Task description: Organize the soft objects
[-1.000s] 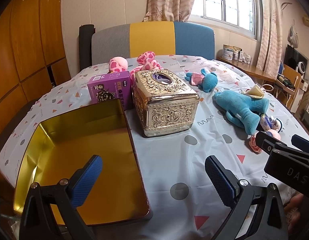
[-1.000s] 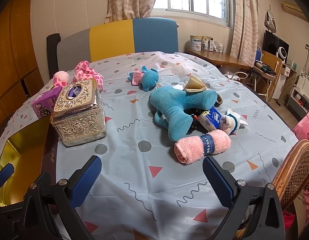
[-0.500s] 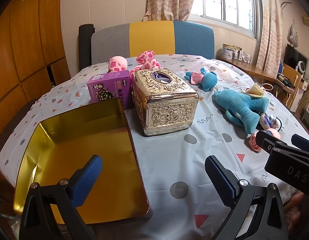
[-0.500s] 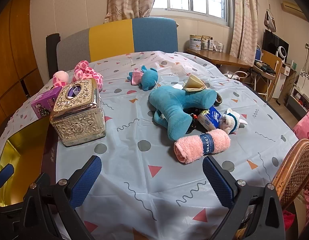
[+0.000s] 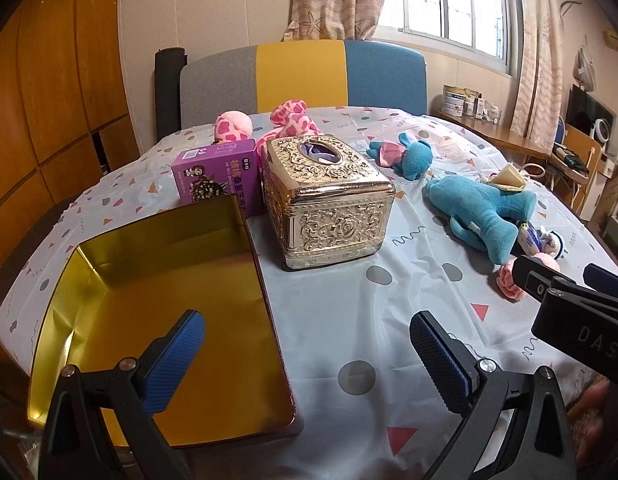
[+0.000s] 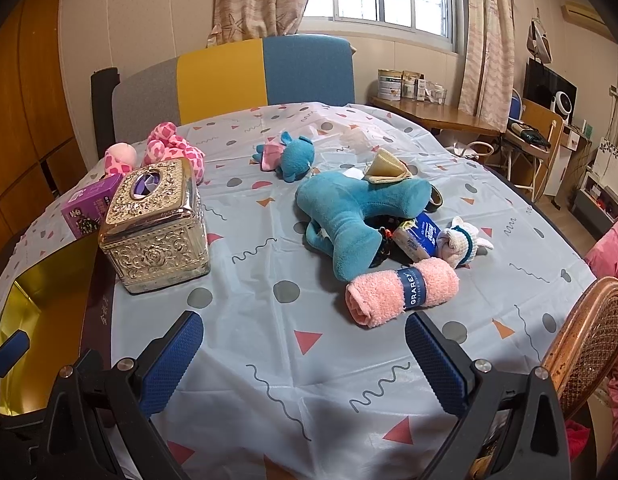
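Observation:
Soft things lie across the patterned tablecloth: a large blue plush [image 6: 349, 216] [image 5: 481, 212], a rolled pink towel [image 6: 401, 292] [image 5: 509, 280] in front of it, a small blue plush [image 6: 295, 156] [image 5: 409, 154] farther back, and a pink spotted plush [image 6: 169, 148] [image 5: 289, 118] at the far left. An empty gold tin tray [image 5: 157, 308] [image 6: 33, 320] sits at the near left. My left gripper [image 5: 305, 356] hovers open over the tray's right edge. My right gripper [image 6: 303, 360] is open, low over the cloth just short of the towel.
An ornate gold tissue box [image 5: 325, 200] [image 6: 157, 224] stands mid-table beside a purple carton [image 5: 217, 176]. A small white sock doll [image 6: 465, 240] and a blue packet [image 6: 419, 236] lie by the big plush. A wicker chair [image 6: 589, 336] stands at the right edge.
Both grippers have barely shifted; the views show the table objects slightly nearer. Nothing was taken hold of or moved.

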Demonstrator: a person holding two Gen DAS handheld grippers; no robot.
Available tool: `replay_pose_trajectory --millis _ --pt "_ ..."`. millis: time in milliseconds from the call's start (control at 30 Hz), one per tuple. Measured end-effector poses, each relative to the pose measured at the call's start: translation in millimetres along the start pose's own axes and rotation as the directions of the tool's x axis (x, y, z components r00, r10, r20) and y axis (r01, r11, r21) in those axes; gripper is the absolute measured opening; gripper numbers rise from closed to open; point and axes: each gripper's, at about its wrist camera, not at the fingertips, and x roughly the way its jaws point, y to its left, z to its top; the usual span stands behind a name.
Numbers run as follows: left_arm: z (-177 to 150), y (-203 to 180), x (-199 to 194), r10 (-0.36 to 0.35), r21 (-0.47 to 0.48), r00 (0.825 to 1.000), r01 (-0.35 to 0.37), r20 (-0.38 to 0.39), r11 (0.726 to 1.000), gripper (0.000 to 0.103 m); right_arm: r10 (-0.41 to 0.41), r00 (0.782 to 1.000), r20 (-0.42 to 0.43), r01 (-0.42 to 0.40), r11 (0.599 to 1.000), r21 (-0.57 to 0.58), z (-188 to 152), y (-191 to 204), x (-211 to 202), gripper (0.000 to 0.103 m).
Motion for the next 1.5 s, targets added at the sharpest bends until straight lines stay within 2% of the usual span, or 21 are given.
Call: replay_pose_trajectory --millis 267,433,567,633,700,767,867,1000,1133,1267,1400,1467,1500 --pt "-0.6 -3.8 1.1 -0.005 0.012 1.000 0.005 -0.005 1.000 0.103 -0.006 1.000 0.009 0.006 1.000 0.009 2.5 -6.6 -0.7 0.103" --pt "-0.1 -7.5 3.4 -0.019 0.027 1.000 0.019 -0.013 0.999 0.103 -0.028 0.999 0.029 0.027 0.999 0.042 11.1 -24.8 -1.8 0.103" --pt "1.1 -12.2 5.0 -0.080 0.049 0.997 0.081 -0.018 0.996 0.103 -0.044 0.998 0.048 0.039 0.995 0.090 23.6 -48.1 -4.3 0.103" --pt "3.6 -15.8 7.3 -0.156 0.058 0.987 0.158 -0.039 0.986 0.103 -0.045 0.998 0.052 0.038 0.991 0.127 31.9 -64.6 -5.4 0.103" --pt "8.1 -19.3 9.0 -0.243 0.056 0.968 0.246 -0.064 0.968 0.103 -0.033 0.998 0.048 0.023 0.984 0.179 39.3 -85.5 -5.3 0.103" --pt "13.7 -26.1 10.3 -0.281 0.062 0.957 0.286 -0.076 0.956 0.103 -0.033 0.999 0.042 0.022 0.973 0.230 43.8 -104.6 -4.6 0.103" --pt "23.3 -39.4 17.9 -0.353 0.058 0.928 0.361 -0.123 0.931 0.103 -0.069 0.996 0.047 0.054 0.961 0.271 46.3 -126.2 -5.6 0.103" --pt "30.8 -60.3 32.3 -0.370 0.068 0.911 0.387 -0.181 0.920 0.103 -0.099 0.994 0.044 0.080 0.943 0.322 46.1 -154.0 -5.4 0.103" --pt "36.4 -81.0 46.1 -0.367 0.096 0.905 0.393 -0.215 0.914 0.103 -0.101 0.994 0.034 0.083 0.932 0.352 44.7 -169.8 -1.9 0.103" --pt "42.2 -102.1 58.9 -0.357 0.151 0.900 0.400 -0.248 0.904 0.103 -0.060 0.998 0.013 0.050 0.923 0.381 41.6 -178.0 7.1 0.103" --pt "48.2 -117.8 70.3 -0.390 0.125 0.873 0.439 -0.292 0.890 0.098 -0.015 1.000 0.003 0.012 0.902 0.431 37.2 -190.5 12.7 0.103" --pt "52.1 -132.3 72.8 -0.393 0.164 0.869 0.453 -0.300 0.876 0.093 -0.008 1.000 0.002 0.006 0.893 0.450 35.7 -194.5 13.7 0.103" --pt "53.3 -142.8 71.7 -0.393 0.213 0.869 0.463 -0.301 0.860 0.092 -0.006 1.000 0.005 0.003 0.888 0.460 35.0 -197.2 13.4 0.103"
